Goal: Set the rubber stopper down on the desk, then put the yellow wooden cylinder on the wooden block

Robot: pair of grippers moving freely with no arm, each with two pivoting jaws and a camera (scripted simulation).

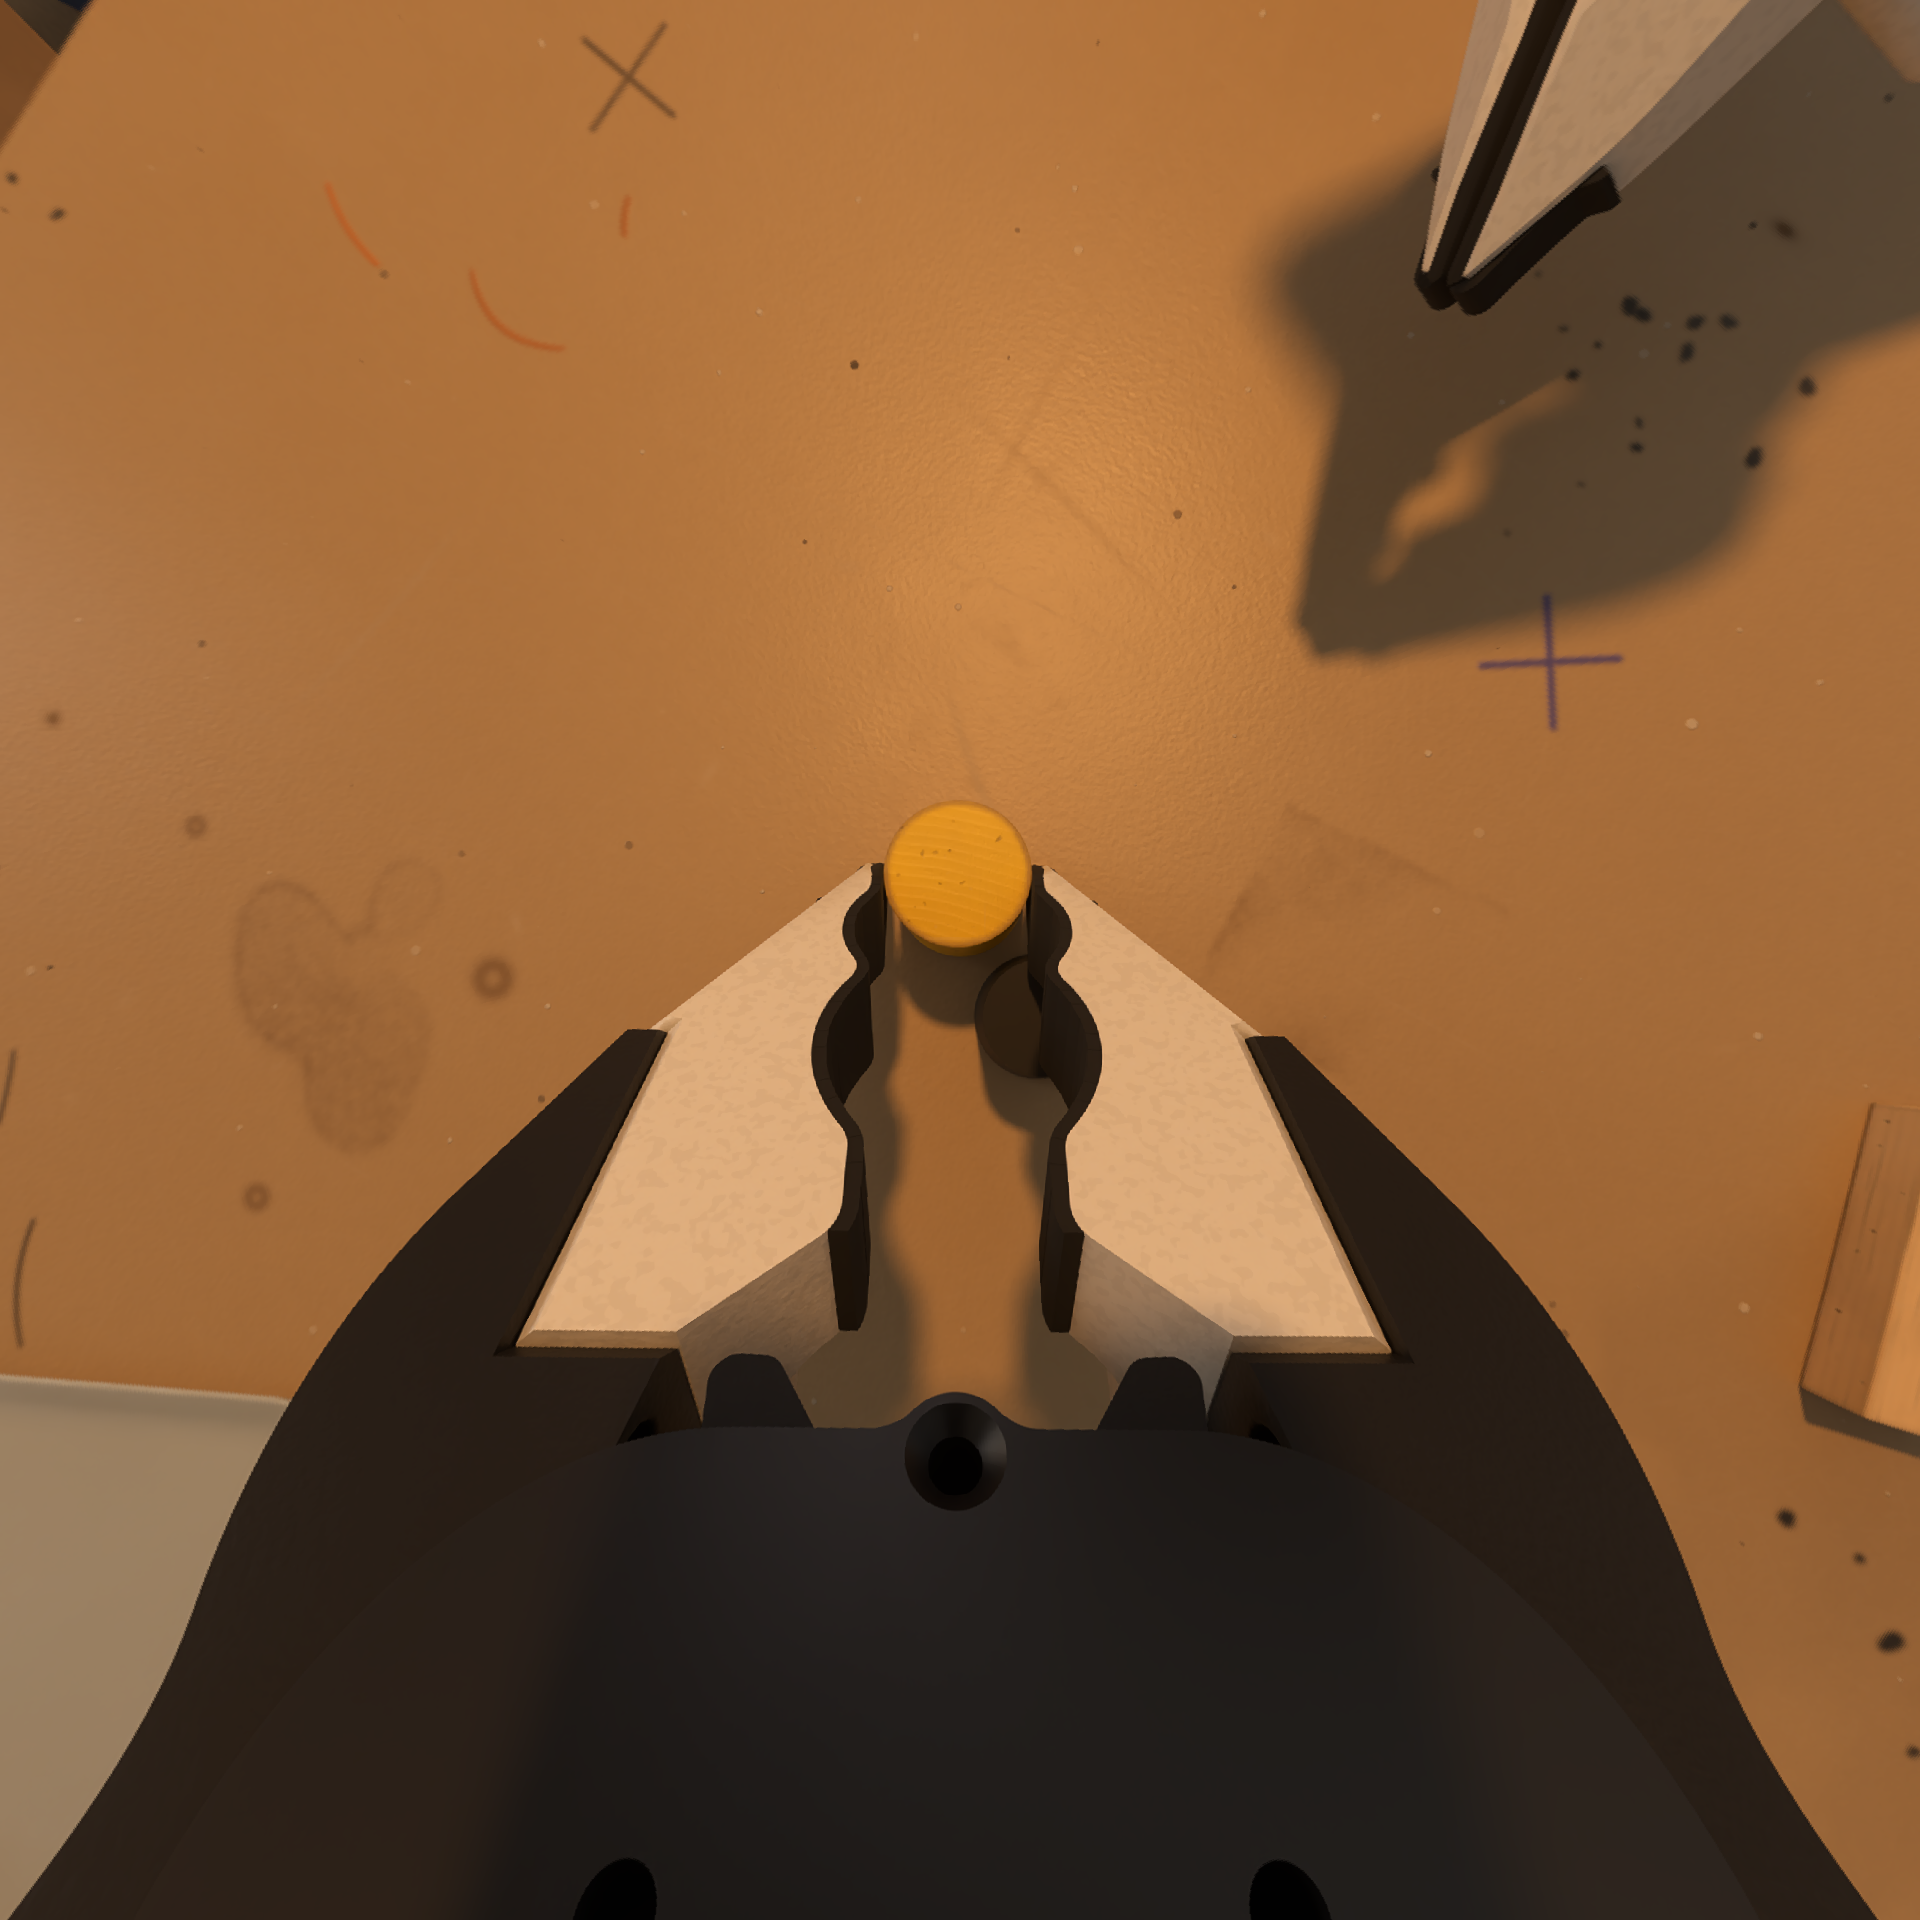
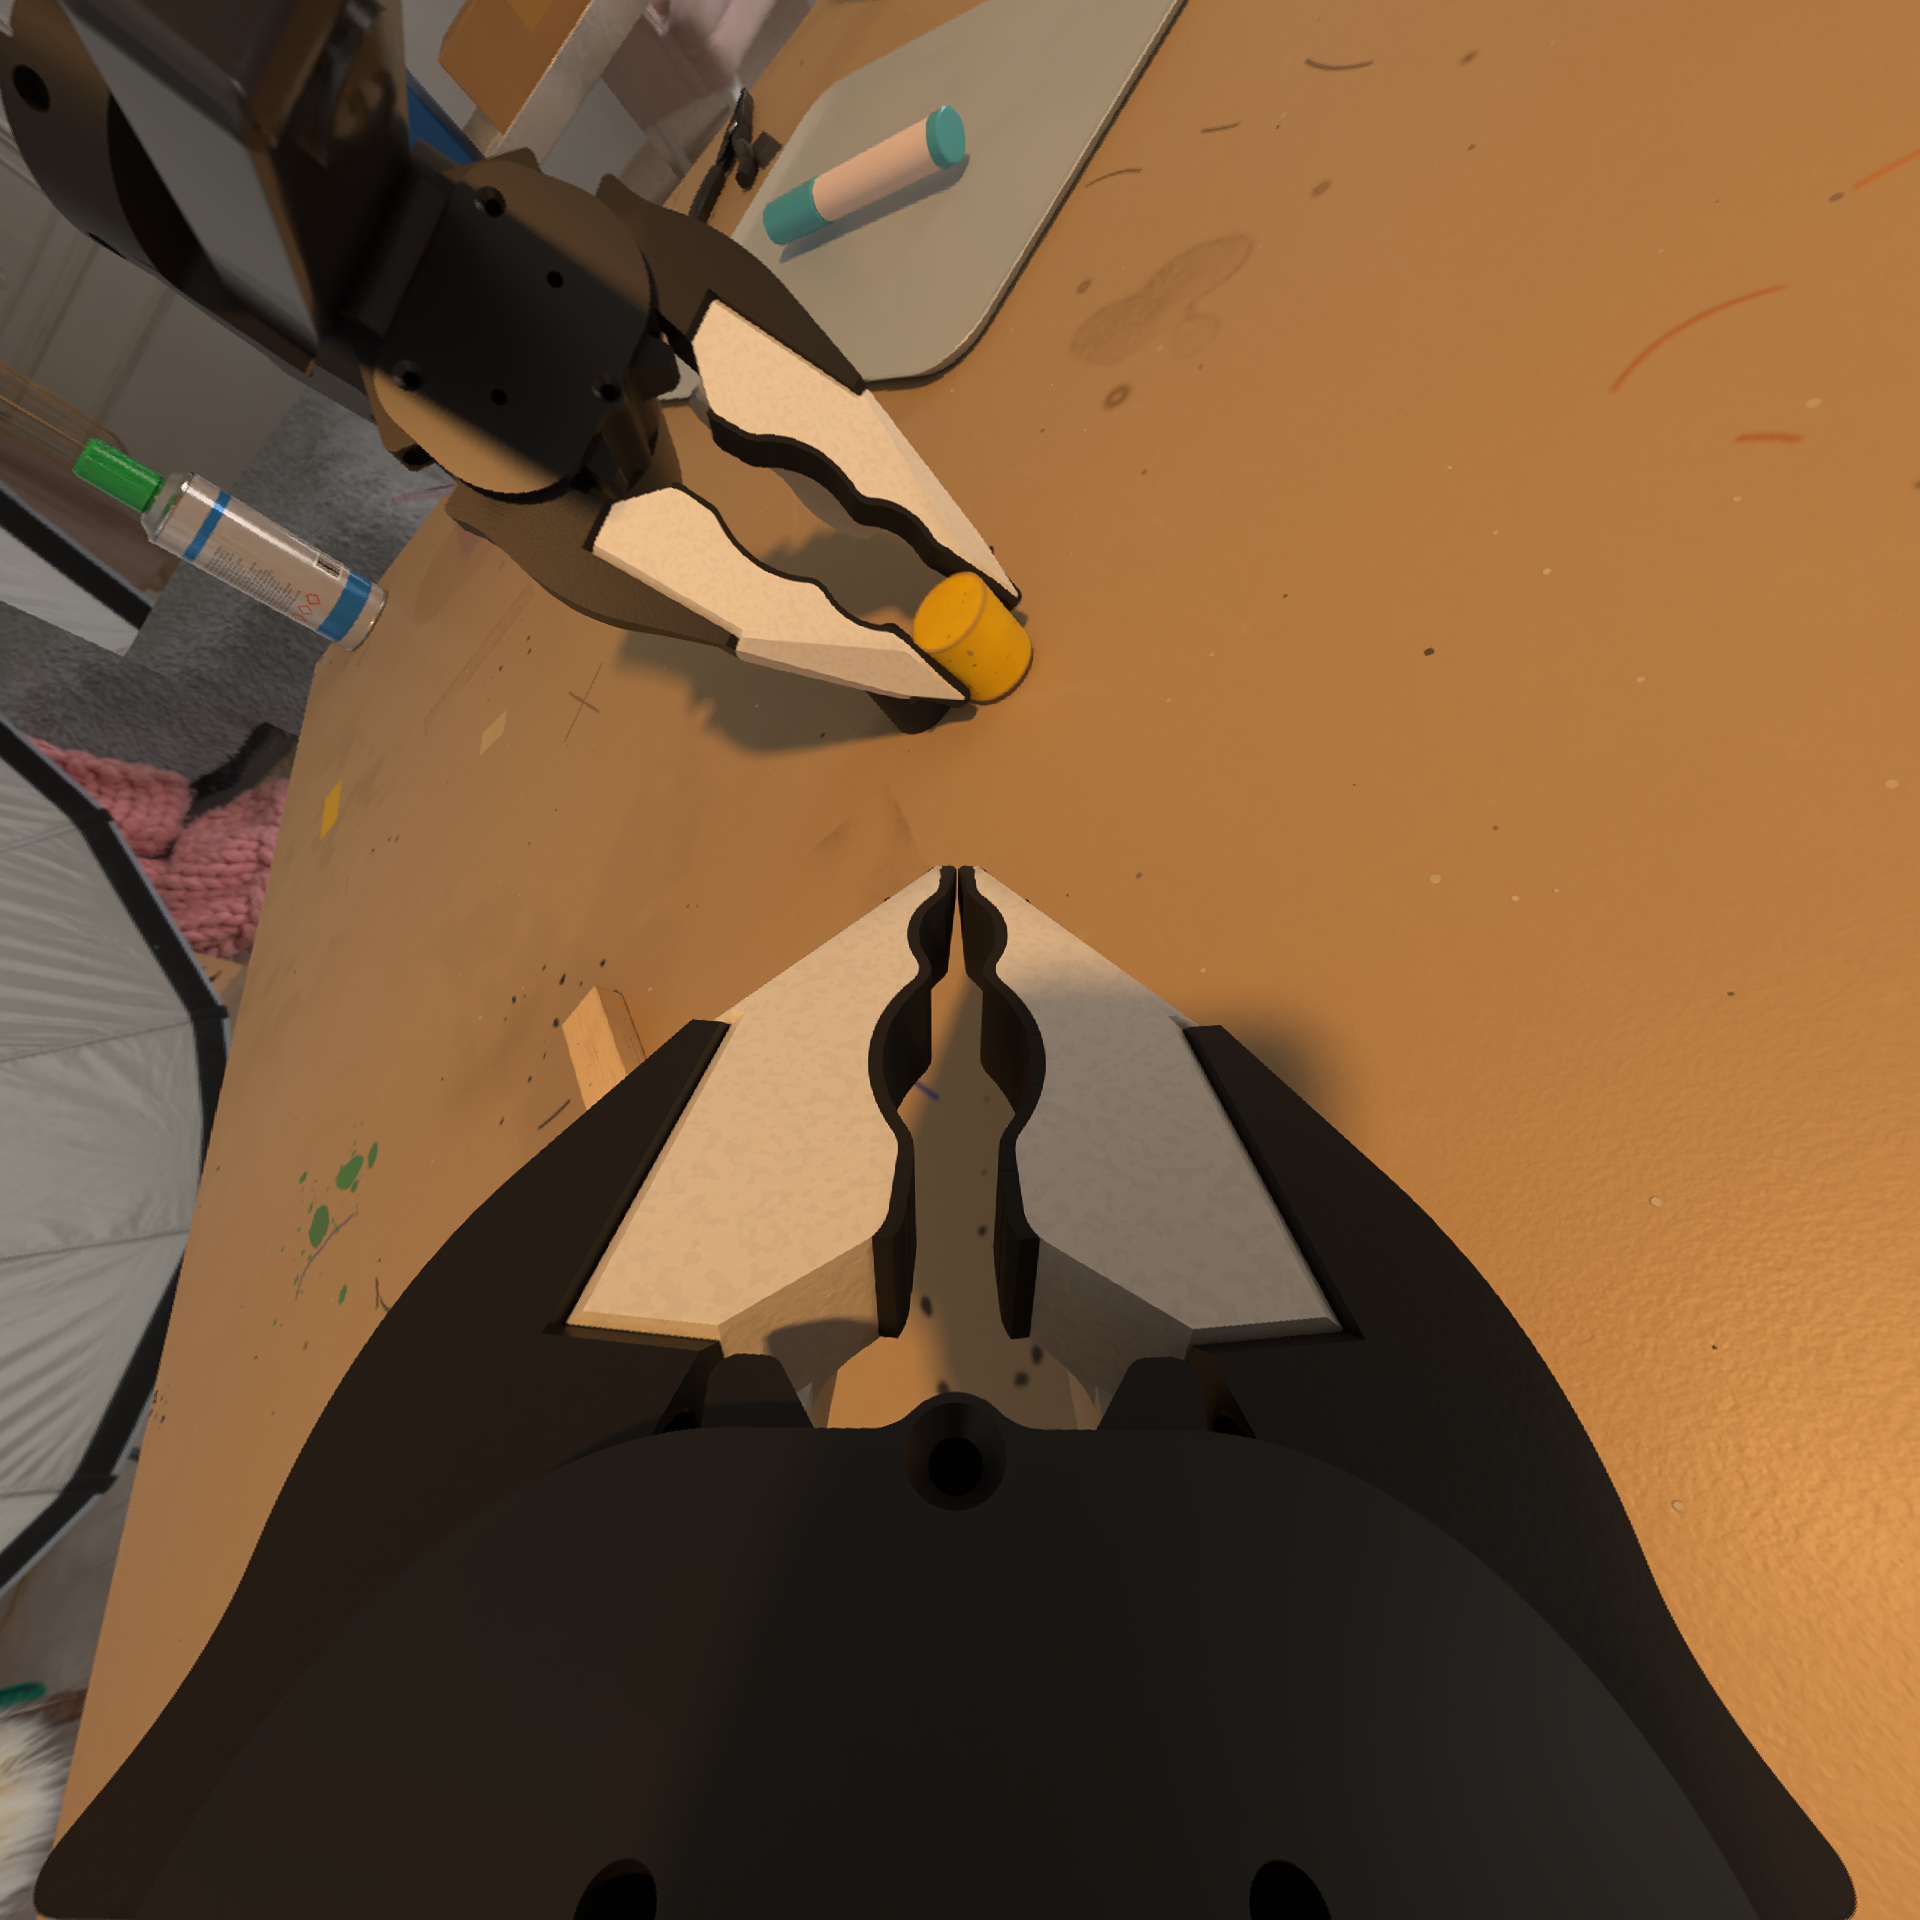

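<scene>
Your left hand-held gripper [image 1: 957, 883] pinches the yellow wooden cylinder [image 1: 957, 878] low over the desk [image 1: 727, 520], the right hand-held gripper [image 2: 956, 878] pressed together empty, so next carry it onto the wooden block [image 1: 1870, 1278].

An orange-brown bench [image 2: 1455, 935], speckled dark and marked with green splashes, is seen. The cylinder [image 1: 957, 875] is coloured yellow with fine grain. Cream fingers edged in black are borne by both tongs; a teal-capped peach tube [image 2: 864, 175] lies on a grey mat [image 2: 1039, 135].
</scene>
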